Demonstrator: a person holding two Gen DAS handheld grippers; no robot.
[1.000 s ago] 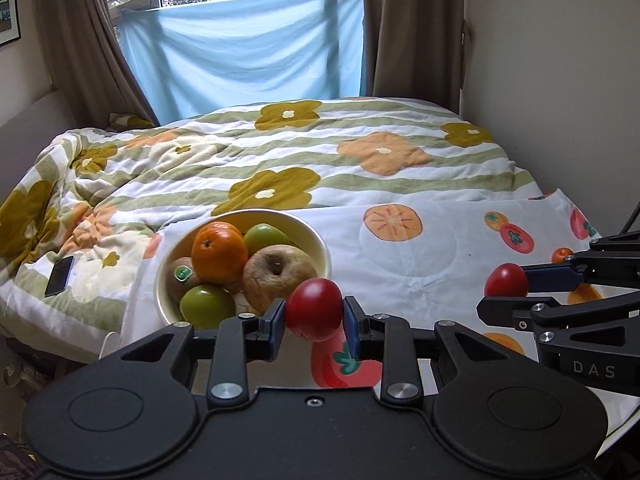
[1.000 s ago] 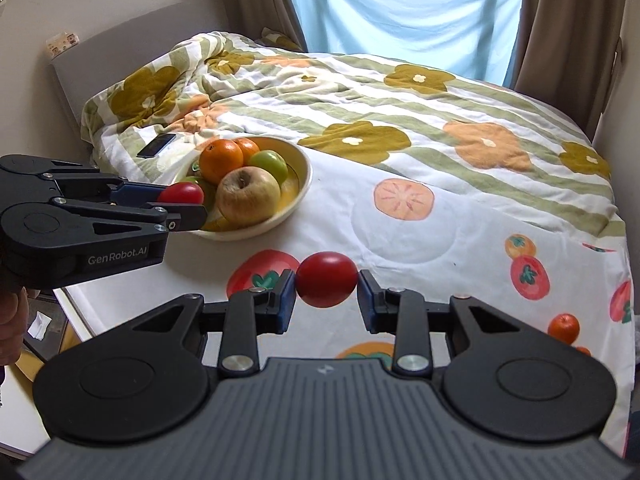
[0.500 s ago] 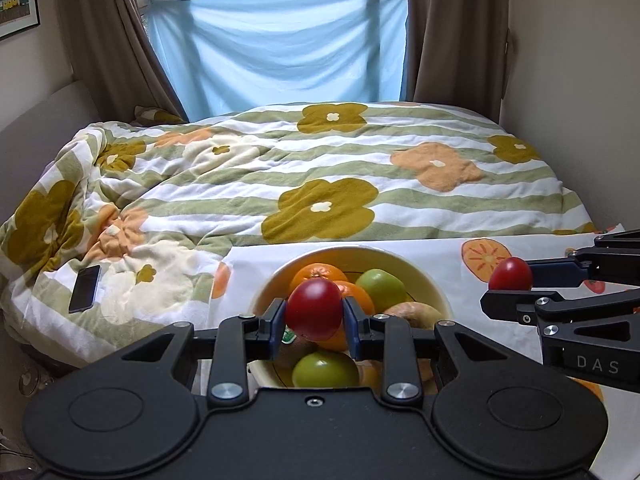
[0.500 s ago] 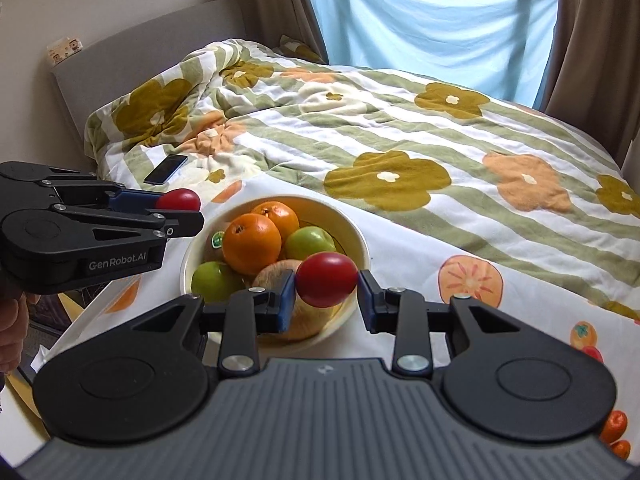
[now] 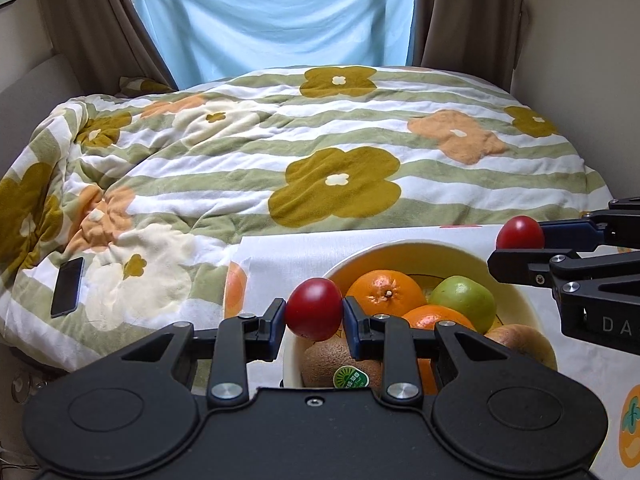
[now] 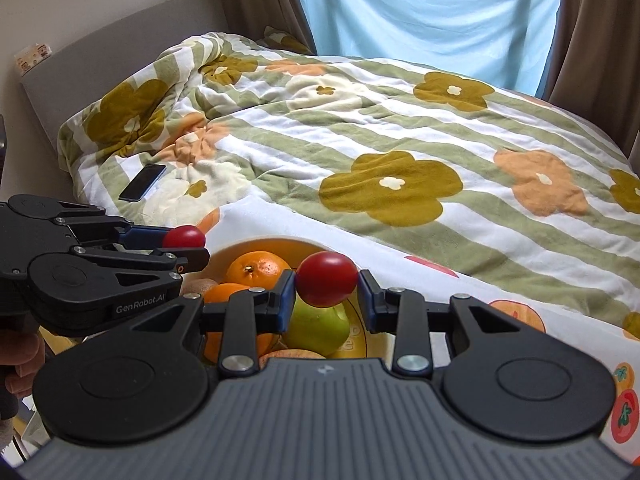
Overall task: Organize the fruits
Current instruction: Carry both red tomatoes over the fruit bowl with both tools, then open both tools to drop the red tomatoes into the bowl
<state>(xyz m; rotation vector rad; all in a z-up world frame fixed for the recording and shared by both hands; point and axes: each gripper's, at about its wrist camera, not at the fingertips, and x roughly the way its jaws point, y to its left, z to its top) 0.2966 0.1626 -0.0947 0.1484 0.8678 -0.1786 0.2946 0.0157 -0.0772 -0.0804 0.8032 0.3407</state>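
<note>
Over the bowl point(image 5: 408, 250) of fruit, the left gripper point(image 5: 314, 316) and right gripper point(image 6: 326, 286) each clamp 1 red tomato, the carrying step nearly done. Next: lower, then release gently among the oranges.

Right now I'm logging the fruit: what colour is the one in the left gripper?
Red fruit, clamped in the left gripper; clearest in the left wrist view.
</note>
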